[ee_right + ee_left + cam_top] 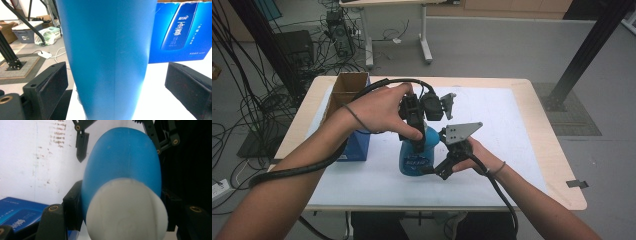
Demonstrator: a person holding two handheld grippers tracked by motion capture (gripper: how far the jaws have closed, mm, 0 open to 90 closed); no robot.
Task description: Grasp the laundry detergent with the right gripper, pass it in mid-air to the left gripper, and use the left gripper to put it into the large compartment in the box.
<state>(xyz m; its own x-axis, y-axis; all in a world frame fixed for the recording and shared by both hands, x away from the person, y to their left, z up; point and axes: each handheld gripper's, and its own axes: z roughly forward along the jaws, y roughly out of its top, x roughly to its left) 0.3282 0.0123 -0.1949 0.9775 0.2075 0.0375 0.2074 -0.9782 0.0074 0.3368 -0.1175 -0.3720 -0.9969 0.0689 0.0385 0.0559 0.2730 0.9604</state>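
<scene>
A blue bottle (pixel 416 156) with a white cap (pixel 126 210) stands upright on the white mat (pixel 492 130), near the table's middle. From above, my left gripper (pixel 414 131) comes down over the bottle's top, and its jaws press on both sides of the bottle (pixel 122 162) just below the cap. My right gripper (pixel 440 169) is low at the bottle's right side. It is open, its jaws straddling the bottle's body (pixel 107 57) with a gap on each side. One of its fingers (pixel 81 146) also appears in the left gripper view.
A blue printed carton (pixel 357 145) stands just left of the bottle, with an open cardboard box (pixel 347 87) behind it. The mat's right half is bare. Cables, a desk leg and a black frame post lie on the floor beyond the table.
</scene>
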